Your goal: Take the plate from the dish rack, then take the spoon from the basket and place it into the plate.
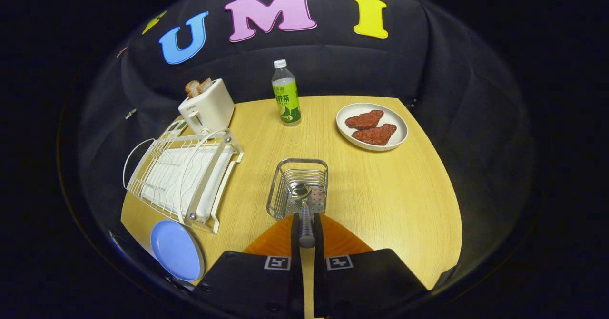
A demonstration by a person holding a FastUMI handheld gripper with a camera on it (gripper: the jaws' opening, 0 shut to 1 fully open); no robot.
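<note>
Gripper (307, 233) fingers are closed to a narrow gap, pinching the handle of the spoon (304, 209) from both sides; the grip sits on the lower end of the handle. The spoon points forward from the fingers, its bowl over the wire basket (297, 186) just ahead; whether the bowl is clear of the basket floor I cannot tell. Blue plate (176, 250) lies flat on the table (380, 195), beside the left finger and at the near corner of the dish rack (183, 178), so the plate step reads as done and the step in hand is carrying the spoon to it. Judgement: lift straight up until the bowl clears the basket's rim before any sideways travel, or the wire may catch it; hold the pinch firm, since a smooth handle may pivot; swing left and back, lower the bowl onto the plate's centre, release low. The spoon looks like polished metal, with a rounded shiny bowl and a slim grey handle. The rack holds no dishes. Beyond: a white toaster (207, 107) with bread, a green-labelled bottle (285, 95), and a white dish (372, 126) with two reddish-brown pieces.
</note>
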